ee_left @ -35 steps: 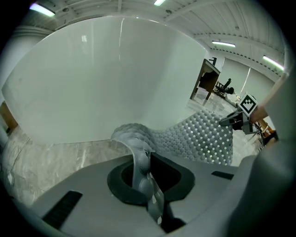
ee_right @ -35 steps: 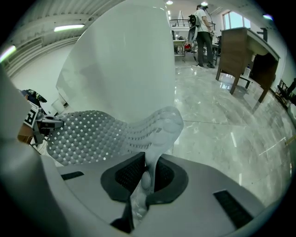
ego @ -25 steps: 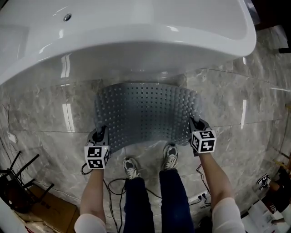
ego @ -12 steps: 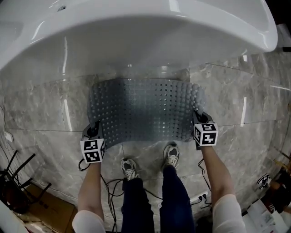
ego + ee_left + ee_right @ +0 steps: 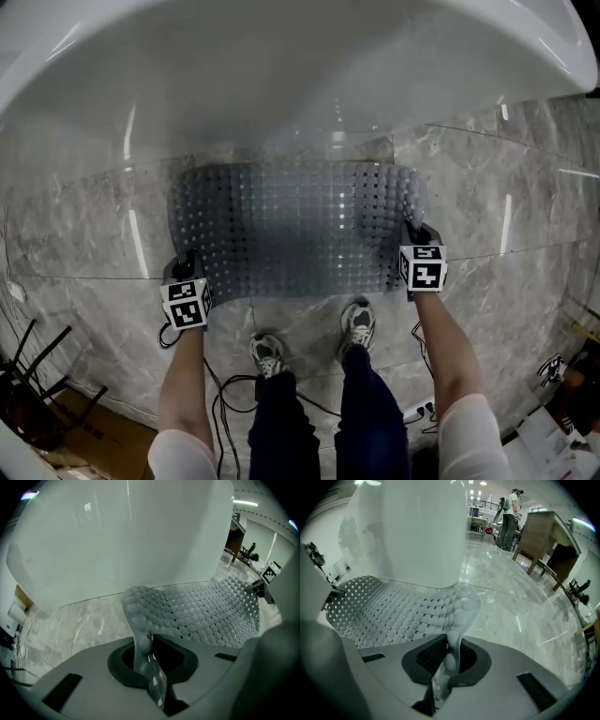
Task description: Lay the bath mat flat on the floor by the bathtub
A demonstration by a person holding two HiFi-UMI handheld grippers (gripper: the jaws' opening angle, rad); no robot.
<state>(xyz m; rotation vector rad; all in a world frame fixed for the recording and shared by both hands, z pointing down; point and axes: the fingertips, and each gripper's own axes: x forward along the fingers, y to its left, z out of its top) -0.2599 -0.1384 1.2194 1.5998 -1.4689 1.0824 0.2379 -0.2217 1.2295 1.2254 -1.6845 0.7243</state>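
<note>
— Head view: see the bath mat [image 5: 291, 230] spread over the floor [image 5: 75, 225], far edge by the bathtub [image 5: 281, 84]?
— Yes. Left gripper view: left gripper [image 5: 149, 660], clamped on its near left corner. Right gripper view: right gripper [image 5: 449, 663], clamped on the near right corner.

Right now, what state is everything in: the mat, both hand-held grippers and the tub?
Bath mat: spread out, near corners lifted and curled, not yet flat.
Left hand-held gripper: shut on the mat's left near corner.
Right hand-held gripper: shut on the mat's right near corner.
Bathtub: standing on the floor, inside not in view.
</note>
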